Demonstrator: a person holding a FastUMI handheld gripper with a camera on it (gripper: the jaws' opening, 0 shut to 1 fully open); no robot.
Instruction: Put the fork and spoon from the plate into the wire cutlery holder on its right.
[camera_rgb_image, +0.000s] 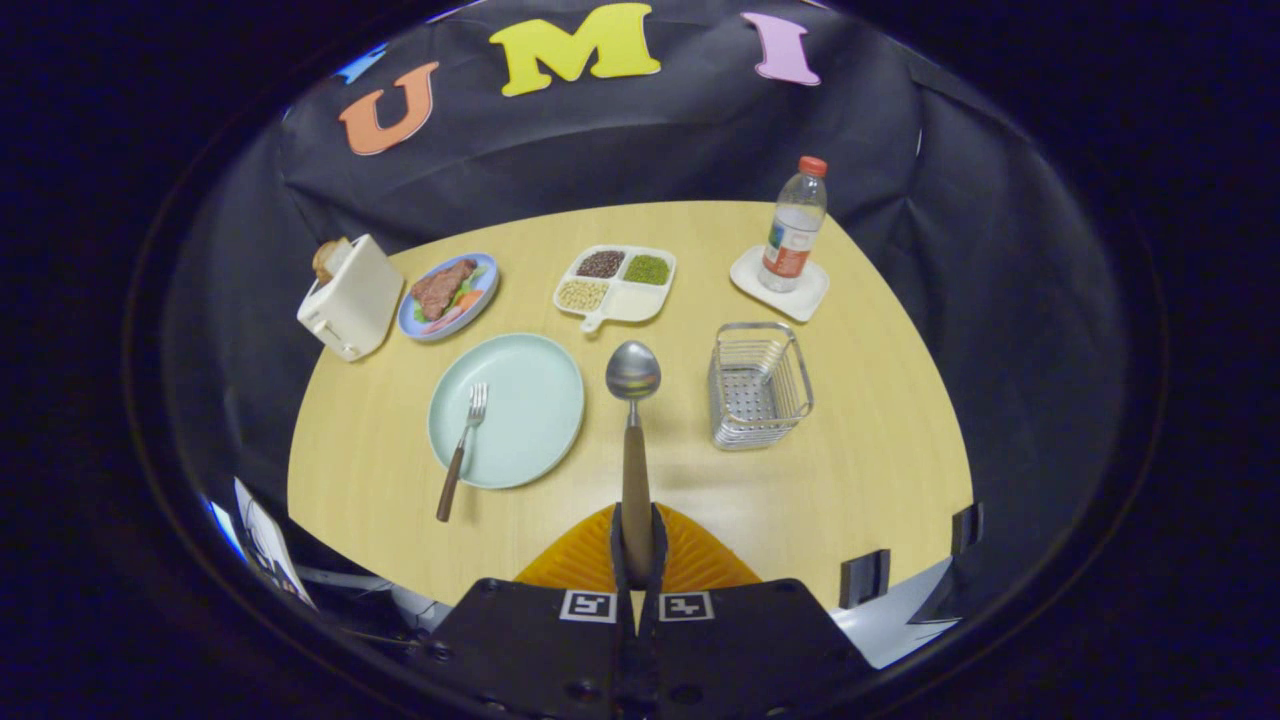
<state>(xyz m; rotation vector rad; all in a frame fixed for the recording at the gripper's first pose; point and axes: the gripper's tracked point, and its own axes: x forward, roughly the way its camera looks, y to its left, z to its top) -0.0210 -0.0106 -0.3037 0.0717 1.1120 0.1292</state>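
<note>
Wood-handled, the spoon (634, 440) stands clamped between the two fingers of the gripper (636, 545), which press on its handle from both sides; its steel bowl points away from them, above the yellow table (880, 460), between the plate and the wire cutlery holder (758, 385). The holder sits upright to the right. On the left, the fork (462, 450) lies with its tines on the pale green plate (520, 400) and its wooden handle over the near rim. Farther off are a divided dish (615, 283), a water bottle (794, 226), and a toaster (350, 297).
</note>
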